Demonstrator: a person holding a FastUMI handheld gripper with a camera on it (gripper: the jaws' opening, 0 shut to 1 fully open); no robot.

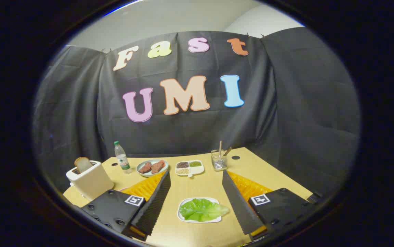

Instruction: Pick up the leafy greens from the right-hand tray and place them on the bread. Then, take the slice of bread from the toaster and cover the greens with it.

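Observation:
The leafy greens [202, 209] lie on a small white tray [182, 217] on the wooden table, between my two fingers and below them. My gripper [197, 176] is open, its black ribbed fingers [155, 202] spread wide with nothing in them. A white toaster [90, 181] stands to the left beyond the left finger, with a slice of bread [82, 164] sticking up out of its slot. A bit of pink rim [125, 188] peeks out behind the left finger; what it belongs to is hidden.
Beyond the fingers sit a plate with two brown meat pieces [151, 167], a divided white dish of seeds and spices [190, 167], a glass with utensils [219, 160] and a plastic bottle [122, 157]. The table [204, 185] ends close to the black cloth wall.

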